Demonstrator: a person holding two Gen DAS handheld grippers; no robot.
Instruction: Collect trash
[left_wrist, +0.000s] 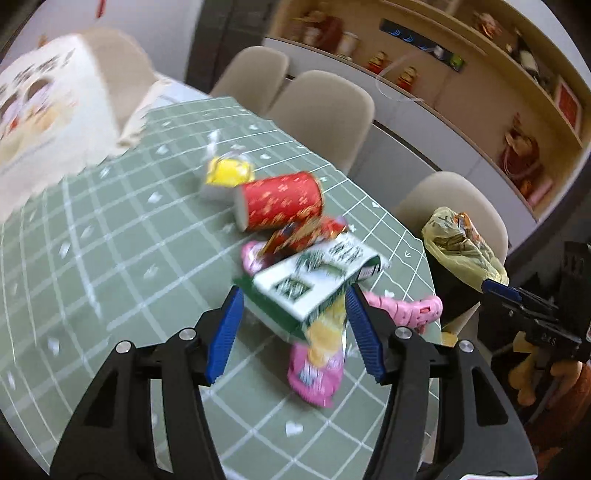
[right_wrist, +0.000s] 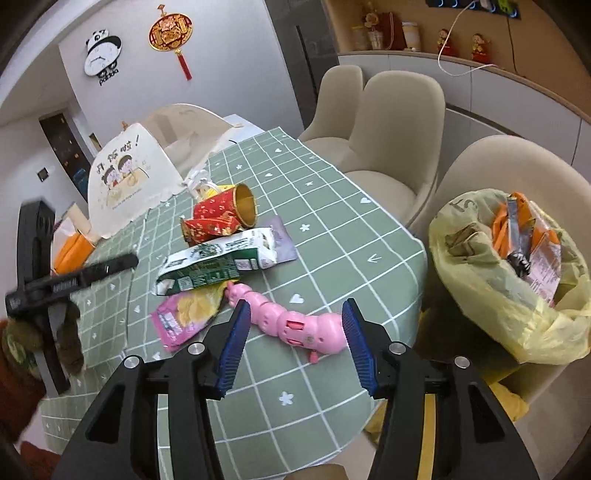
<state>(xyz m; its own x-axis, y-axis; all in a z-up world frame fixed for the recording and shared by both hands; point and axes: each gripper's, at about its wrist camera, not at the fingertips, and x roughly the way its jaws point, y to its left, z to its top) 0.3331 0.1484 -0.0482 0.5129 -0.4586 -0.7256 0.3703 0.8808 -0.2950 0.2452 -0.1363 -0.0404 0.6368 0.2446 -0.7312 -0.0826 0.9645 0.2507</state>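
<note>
A pile of trash lies on the green checked tablecloth (left_wrist: 110, 236): a green-and-white carton (left_wrist: 314, 280), a pink-and-yellow snack bag (left_wrist: 321, 354), a red wrapper (left_wrist: 306, 234), a red paper cup (left_wrist: 280, 201) on its side and a yellow wrapper (left_wrist: 229, 171). My left gripper (left_wrist: 295, 325) is open, its jaws on either side of the carton's near end. My right gripper (right_wrist: 291, 343) is open over a pink toy caterpillar (right_wrist: 295, 323). The carton (right_wrist: 214, 264), snack bag (right_wrist: 184, 314) and cup (right_wrist: 229, 205) also show in the right wrist view. A yellow trash bag (right_wrist: 517, 269) holding wrappers stands right of the table.
Beige chairs (right_wrist: 399, 122) line the table's far side. A cream cartoon-printed bag (right_wrist: 125, 177) and an orange item (right_wrist: 72, 249) stand at the table's far left. The trash bag (left_wrist: 461, 247) rests by a chair beyond the table edge. Shelves with figurines run along the wall.
</note>
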